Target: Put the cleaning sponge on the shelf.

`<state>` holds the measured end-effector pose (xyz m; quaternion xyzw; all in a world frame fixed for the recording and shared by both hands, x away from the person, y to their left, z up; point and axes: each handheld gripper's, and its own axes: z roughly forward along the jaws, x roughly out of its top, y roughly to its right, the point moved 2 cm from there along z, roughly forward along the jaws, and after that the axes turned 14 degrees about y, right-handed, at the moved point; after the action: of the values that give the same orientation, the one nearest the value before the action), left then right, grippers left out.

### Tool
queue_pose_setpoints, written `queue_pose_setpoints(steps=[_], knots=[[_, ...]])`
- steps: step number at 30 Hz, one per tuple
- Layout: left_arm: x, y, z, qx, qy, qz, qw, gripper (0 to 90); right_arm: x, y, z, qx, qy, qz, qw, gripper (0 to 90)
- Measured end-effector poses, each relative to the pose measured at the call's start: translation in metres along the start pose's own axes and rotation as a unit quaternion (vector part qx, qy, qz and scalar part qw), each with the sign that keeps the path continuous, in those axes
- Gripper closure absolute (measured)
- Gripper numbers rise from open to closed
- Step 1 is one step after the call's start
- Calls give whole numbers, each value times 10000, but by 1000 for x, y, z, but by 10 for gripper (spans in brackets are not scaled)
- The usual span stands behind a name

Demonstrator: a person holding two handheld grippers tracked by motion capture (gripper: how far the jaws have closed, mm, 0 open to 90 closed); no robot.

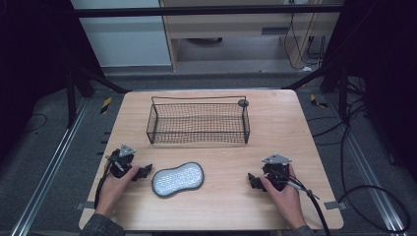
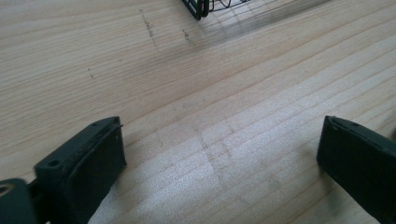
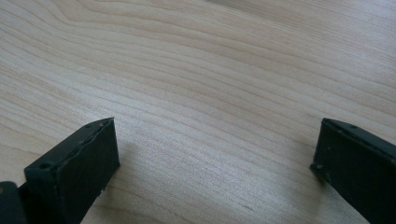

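Item: silver peanut-shaped pad (image 1: 177,179), laid flat on the wooden table (image 1: 275,132), in front of the wire basket (image 1: 198,122) (black mesh) and apart from it. Left gripper (image 1: 143,171): held just left of the pad, jaws spread wide, nothing grasped. Right gripper (image 1: 253,181): rested well right of the pad, jaws likewise spread, nothing between them.

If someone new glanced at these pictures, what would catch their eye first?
Probably the black wire basket, empty at the middle-back of the wooden table. Next, the silvery peanut-shaped pad lying flat near the front, just right of the open left gripper; the right gripper, also open, rests farther right.
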<state>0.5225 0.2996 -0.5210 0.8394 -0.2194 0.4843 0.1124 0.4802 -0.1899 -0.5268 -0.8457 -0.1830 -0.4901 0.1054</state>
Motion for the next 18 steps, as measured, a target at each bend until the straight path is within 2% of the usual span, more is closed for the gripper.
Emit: queue_pose_setpoints(steps=[1,4,6,11,15,18], knots=[[1,0,-1,19,33,0,10000,35,0,0,0,-2,2,-11,10000,4],[5,1,-6,11,82,92,9999,32,0,0,0,1,1,-14,10000,4],[9,2,-10,28,117,68,9999,31,0,0,0,1,2,-15,10000,4],[14,8,-20,-1,71,261,9996,28,0,0,0,-4,5,-7,10000,4],[20,13,-31,-68,196,330,9992,25,0,0,0,-17,9,15,10000,4],[28,18,-36,-125,188,421,9989,32,0,0,0,-17,9,15,10000,4]])
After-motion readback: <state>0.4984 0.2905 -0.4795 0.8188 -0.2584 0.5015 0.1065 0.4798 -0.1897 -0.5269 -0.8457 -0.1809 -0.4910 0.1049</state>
